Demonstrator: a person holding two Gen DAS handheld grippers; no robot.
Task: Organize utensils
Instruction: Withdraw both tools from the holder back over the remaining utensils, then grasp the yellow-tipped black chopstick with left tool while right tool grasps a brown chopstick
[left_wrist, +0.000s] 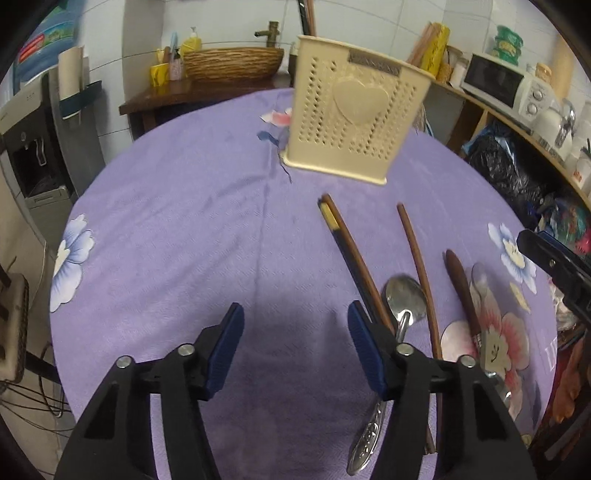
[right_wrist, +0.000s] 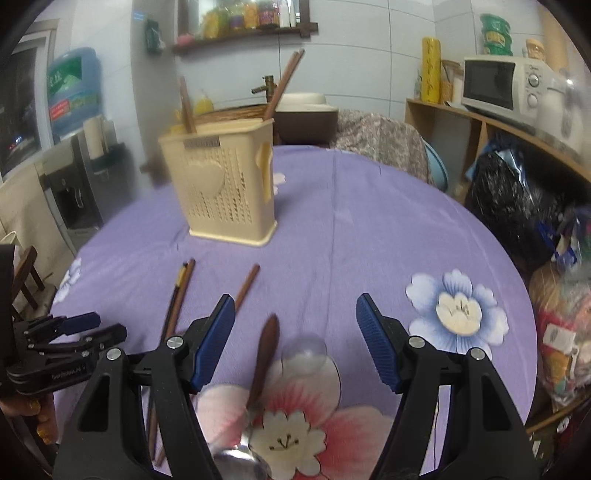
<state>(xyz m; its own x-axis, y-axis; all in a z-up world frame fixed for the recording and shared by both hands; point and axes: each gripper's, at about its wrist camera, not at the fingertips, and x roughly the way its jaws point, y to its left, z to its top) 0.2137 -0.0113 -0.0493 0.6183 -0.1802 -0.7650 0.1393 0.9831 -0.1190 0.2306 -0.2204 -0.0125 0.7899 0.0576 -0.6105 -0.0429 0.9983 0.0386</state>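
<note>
**A:** Item one, the cream perforated utensil holder (right_wrist: 225, 184). How is stock standing?

**B:** Partly filled. Two brown chopsticks (right_wrist: 284, 85) are standing upright in it, tips down, tops leaning outward. The rest is lying loose on the purple floral tablecloth (left_wrist: 184, 229), on the camera side of the holder. I judge the task is under way, with most of it outstanding.

**A:** Loose items, working outward from the holder?

**B:** Nearest it, a pair of chopsticks (left_wrist: 351, 254) lying together, one with a yellow band at the end pointing to the holder. Beside them, a single brown chopstick (left_wrist: 417, 266). All three are running lengthwise from the holder towards the camera. Then a metal spoon (left_wrist: 404, 299), bowl towards the holder, handle trailing back under the left tool. Furthest, a brown-handled utensil (right_wrist: 264, 354), handle tip towards the holder; its metal end is blurred, so I cannot name it. A clear rounded thing (right_wrist: 304, 354) is sitting just beside that handle.

**A:** Tools?

**B:** The left gripper (left_wrist: 295, 347) is standing partly apart, nothing between its pads, hovering just beside the spoon and chopstick pair. The right gripper (right_wrist: 295, 343) is gaping wider, also empty, framing the brown-handled utensil without touching it.
</note>
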